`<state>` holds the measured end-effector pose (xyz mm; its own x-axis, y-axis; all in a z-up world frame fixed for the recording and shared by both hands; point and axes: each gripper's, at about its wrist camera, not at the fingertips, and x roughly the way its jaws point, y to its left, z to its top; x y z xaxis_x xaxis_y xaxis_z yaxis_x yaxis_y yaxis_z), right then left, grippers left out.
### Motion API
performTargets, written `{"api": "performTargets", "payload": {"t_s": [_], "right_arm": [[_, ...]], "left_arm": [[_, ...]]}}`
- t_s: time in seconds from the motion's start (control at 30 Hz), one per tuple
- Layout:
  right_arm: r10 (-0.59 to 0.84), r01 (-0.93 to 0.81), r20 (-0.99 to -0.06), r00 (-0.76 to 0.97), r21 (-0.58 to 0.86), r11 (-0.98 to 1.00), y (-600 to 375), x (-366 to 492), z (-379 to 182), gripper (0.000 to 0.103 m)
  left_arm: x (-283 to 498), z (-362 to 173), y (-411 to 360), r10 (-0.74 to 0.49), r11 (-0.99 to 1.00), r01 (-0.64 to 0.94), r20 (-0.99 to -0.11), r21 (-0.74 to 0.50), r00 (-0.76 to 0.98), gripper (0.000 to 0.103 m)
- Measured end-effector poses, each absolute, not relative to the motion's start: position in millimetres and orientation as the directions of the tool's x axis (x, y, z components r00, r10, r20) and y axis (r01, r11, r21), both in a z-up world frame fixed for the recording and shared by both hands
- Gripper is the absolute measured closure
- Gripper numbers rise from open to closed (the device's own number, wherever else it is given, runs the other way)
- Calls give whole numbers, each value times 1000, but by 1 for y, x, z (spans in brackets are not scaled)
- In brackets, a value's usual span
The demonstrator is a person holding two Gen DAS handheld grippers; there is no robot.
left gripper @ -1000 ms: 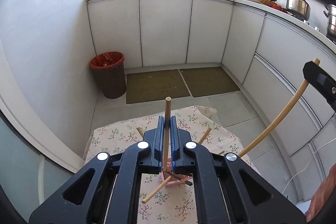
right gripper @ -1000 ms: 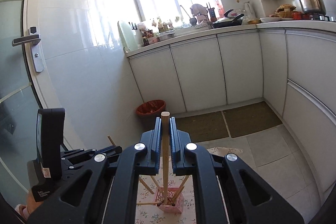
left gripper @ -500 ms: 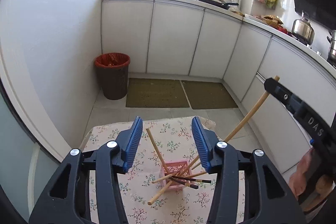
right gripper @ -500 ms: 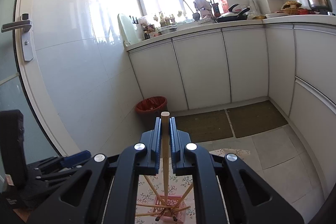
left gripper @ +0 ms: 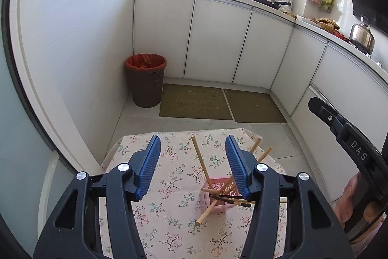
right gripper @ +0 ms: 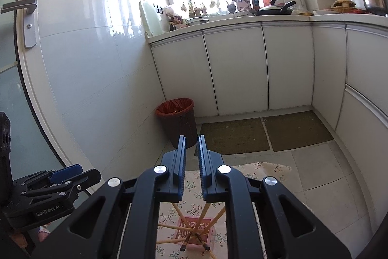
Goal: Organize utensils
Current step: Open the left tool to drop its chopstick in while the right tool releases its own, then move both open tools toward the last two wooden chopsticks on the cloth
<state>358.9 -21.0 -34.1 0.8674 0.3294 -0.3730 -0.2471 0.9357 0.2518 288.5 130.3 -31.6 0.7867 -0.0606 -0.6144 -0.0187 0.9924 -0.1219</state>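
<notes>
Chopsticks (left gripper: 202, 163) are leaning splayed in the pink basket (left gripper: 222, 196) on the floral-clothed bench (left gripper: 169, 217). Left gripper (left gripper: 192, 163) is hovering wide apart, empty; right gripper (right gripper: 191, 157) is standing slightly apart, empty. Advisable: gather strays upright before withdrawing, avoiding tipping the light basket.

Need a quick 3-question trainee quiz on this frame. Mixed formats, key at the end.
1. True or false: the left gripper grips a chopstick.
2. The pink basket stands on: A) the floor B) a floral tablecloth C) the counter.
3. Fill in: the right gripper jaws stand slightly apart and hold ____.

Key: 1 false, it is open and empty; 2 B; 3 nothing.
</notes>
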Motion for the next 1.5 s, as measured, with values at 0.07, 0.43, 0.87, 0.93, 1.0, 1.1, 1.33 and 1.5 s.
{"api": "performTargets", "payload": {"t_s": [0.07, 0.43, 0.87, 0.93, 1.0, 1.1, 1.33, 1.5], "right_arm": [[325, -247, -367, 872, 244, 938, -24, 349, -29, 85], [247, -210, -340, 908, 142, 967, -34, 288, -12, 55], [86, -34, -427, 900, 128, 991, -70, 242, -40, 14], [65, -10, -445, 893, 125, 992, -75, 235, -47, 11], [56, 1, -461, 886, 123, 992, -79, 229, -53, 10], [52, 11, -476, 878, 128, 992, -83, 219, -60, 9], [54, 17, -508, 860, 134, 991, -91, 197, -74, 8], [75, 35, -571, 817, 179, 983, -105, 176, -100, 7]], "left_arm": [[283, -28, 128, -61, 993, -16, -608, -120, 791, 44], [252, -17, 102, -27, 998, -15, -589, -66, 807, 31], [210, -26, 72, 3, 999, -25, -580, -30, 815, 8], [204, -28, 68, 0, 999, -19, -586, -26, 811, 7], [200, -30, 65, -4, 1000, -13, -591, -24, 807, 7], [192, -35, 60, -7, 1000, -6, -597, -19, 802, 7], [180, -48, 47, -23, 1000, 25, -626, -6, 780, 7], [183, -77, 33, -48, 997, 79, -702, 12, 711, 7]]}}
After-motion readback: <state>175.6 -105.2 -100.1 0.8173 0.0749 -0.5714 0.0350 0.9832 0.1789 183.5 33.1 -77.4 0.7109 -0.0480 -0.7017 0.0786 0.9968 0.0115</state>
